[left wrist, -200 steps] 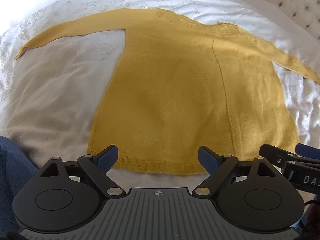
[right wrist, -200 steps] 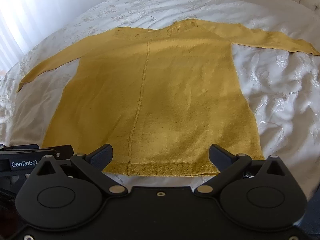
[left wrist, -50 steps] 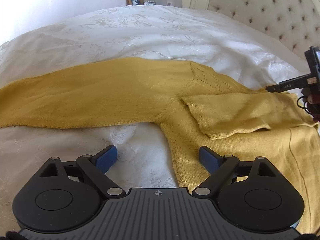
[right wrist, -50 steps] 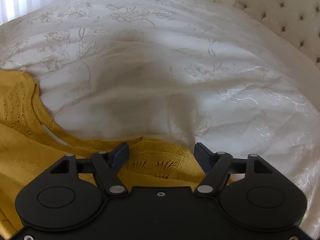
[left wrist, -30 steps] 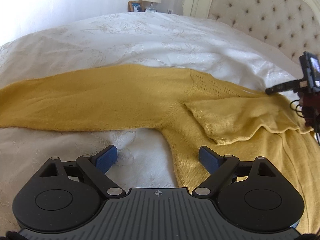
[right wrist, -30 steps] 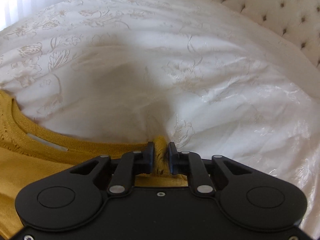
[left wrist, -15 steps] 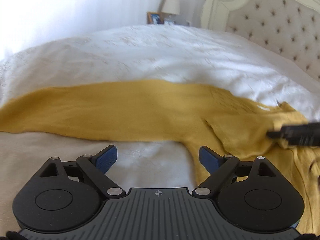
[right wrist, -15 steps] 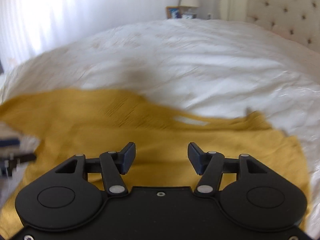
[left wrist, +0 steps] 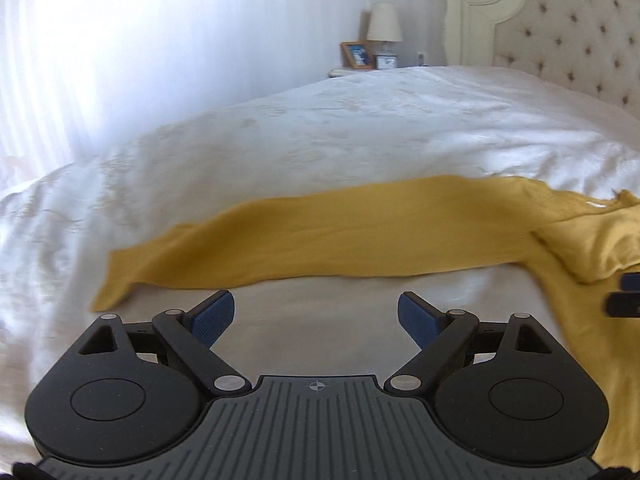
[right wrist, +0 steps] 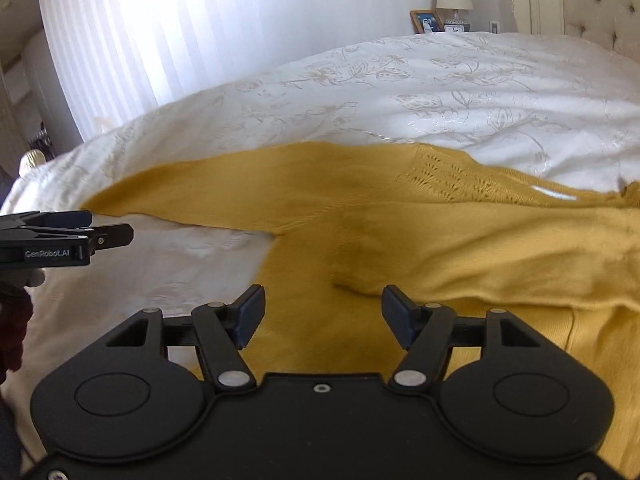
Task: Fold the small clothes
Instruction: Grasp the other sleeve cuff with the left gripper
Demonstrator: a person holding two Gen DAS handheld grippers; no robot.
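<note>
Mustard-yellow knitted sweater [right wrist: 400, 240] on white embroidered bedspread [right wrist: 400, 80]; left gripper [left wrist: 316, 316] spread wide, empty; right gripper [right wrist: 323, 316], just opening, empty.

We see our left gripper [left wrist: 315, 314] with jaws wide apart, nothing between them, over bare white bedspread [left wrist: 320, 132]. The yellow sweater [left wrist: 568, 248] has one sleeve [left wrist: 320, 240] stretched out flat leftward, its other sleeve folded across the body at right. Lamp [left wrist: 384, 30] and picture frame [left wrist: 356, 55] stand beyond, beside the tufted headboard [left wrist: 560, 28].
</note>
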